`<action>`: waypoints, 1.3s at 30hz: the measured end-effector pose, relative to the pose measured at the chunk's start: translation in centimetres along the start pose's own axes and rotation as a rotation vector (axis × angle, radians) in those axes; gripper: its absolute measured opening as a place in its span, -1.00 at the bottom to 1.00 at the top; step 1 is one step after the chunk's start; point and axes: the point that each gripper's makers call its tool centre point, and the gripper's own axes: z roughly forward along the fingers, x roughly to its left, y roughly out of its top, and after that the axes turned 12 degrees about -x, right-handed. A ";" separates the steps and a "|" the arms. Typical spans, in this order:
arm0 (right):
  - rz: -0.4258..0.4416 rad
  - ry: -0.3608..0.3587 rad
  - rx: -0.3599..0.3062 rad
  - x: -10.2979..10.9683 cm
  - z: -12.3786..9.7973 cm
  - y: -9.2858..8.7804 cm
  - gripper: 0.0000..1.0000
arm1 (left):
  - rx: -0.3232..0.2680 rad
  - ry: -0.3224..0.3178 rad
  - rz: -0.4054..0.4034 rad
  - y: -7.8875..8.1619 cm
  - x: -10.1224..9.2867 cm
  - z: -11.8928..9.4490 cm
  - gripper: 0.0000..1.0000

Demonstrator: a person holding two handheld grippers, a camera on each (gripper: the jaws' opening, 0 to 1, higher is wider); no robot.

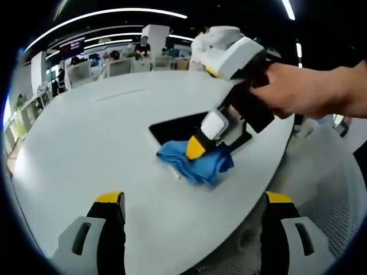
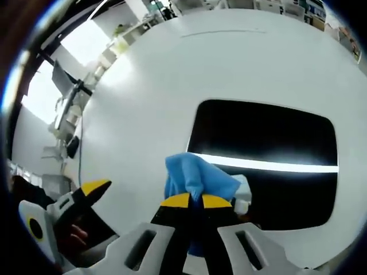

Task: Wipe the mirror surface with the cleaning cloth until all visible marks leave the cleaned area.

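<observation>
Right claw (image 2: pixel 190 200) clamped on crumpled blue cleaning cloth (image 2: pixel 192 175), at near edge of dark rectangular mirror (image 2: pixel 269 134) on white worktop (image 1: pixel 86 143). Left claw (image 1: pixel 195 197) apart, idle. Most of mirror likely unwiped.

Each gripper has 2 black jaws with yellow tips and pale grey housings with dark slots. The left gripper (image 1: pixel 192 209) shows this in the left gripper view, the right gripper (image 2: pixel 195 201) likewise. A white boxy body tops the right gripper, gripped by a bare hand (image 1: pixel 307 91).
</observation>
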 end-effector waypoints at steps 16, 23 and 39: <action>-0.041 -0.015 -0.014 -0.7 1.8 2.9 -1.00 | -0.015 0.003 -0.021 0.1 0.1 -0.1 0.99; -0.101 -0.030 -0.053 -1.6 3.4 6.1 -1.00 | -0.019 0.005 -0.012 0.3 0.1 -0.1 0.99; -0.143 -0.019 -0.092 -2.4 5.3 10.1 -1.00 | -0.022 0.022 0.010 0.5 0.6 -0.2 0.99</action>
